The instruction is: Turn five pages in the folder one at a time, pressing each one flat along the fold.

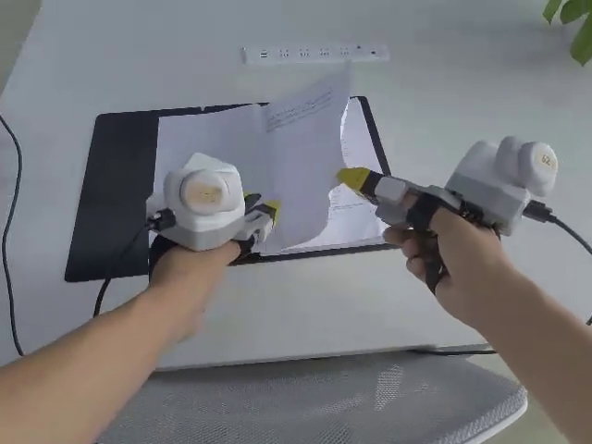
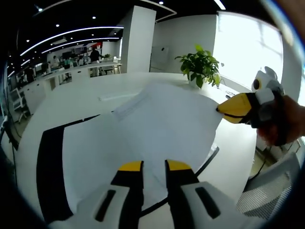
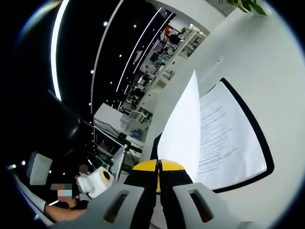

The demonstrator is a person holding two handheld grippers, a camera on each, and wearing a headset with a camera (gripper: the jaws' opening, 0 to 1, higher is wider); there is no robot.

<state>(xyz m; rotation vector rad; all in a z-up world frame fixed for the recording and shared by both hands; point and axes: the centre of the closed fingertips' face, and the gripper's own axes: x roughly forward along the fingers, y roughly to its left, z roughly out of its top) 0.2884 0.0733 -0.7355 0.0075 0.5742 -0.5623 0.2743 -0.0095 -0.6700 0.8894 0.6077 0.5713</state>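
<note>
Page [image 1: 305,157] upright over open folder [image 1: 120,185] near table's [image 1: 462,92] near edge, clamped in my right gripper [image 1: 356,178]. My left gripper [image 1: 264,215] parted, empty, beside page's lower edge. Lay page over slowly, then press fold.

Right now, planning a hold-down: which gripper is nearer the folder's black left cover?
Left. The left gripper sits beside the black left cover; the right gripper pinches the lifted page, farther right.

Your white table [image 1: 481,111] carries a white power strip [image 1: 314,53] at its far edge. A leafy green plant [image 1: 573,23] stands at the far right. A grey mesh chair [image 1: 370,407] sits nearest you, below the table's near edge.
</note>
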